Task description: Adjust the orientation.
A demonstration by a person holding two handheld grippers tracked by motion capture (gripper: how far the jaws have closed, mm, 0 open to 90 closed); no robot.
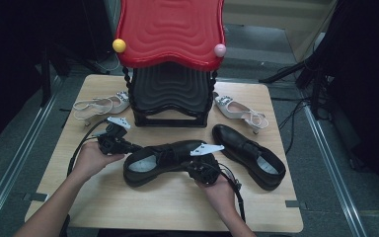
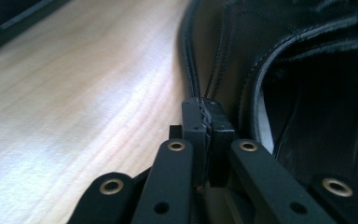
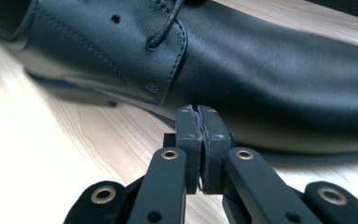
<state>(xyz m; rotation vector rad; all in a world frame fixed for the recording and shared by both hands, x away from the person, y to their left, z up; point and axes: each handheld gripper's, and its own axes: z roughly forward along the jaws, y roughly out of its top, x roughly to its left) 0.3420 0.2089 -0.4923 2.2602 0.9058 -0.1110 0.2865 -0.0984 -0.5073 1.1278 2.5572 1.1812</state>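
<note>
Since the black shoe point(image 1: 165, 160) lies on the bench point(image 1: 143, 205) between both tongs, its long axis is judged to run left to right, toe rightward. It is judged stiff-soled, smooth and moderately heavy, best taken at heel and welt. The left tongs point(image 2: 207, 116) and right tongs point(image 3: 197, 122) are closed, pressed against heel and side, nothing clamped.

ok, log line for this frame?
left gripper: shut at heel | right gripper: shut at side | black leather lace-up shoe: on wooden table

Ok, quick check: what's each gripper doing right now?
Left gripper: closed, fingers together at the heel end of the black shoe, nothing held.
Right gripper: closed beside the same shoe, holding nothing.
</note>
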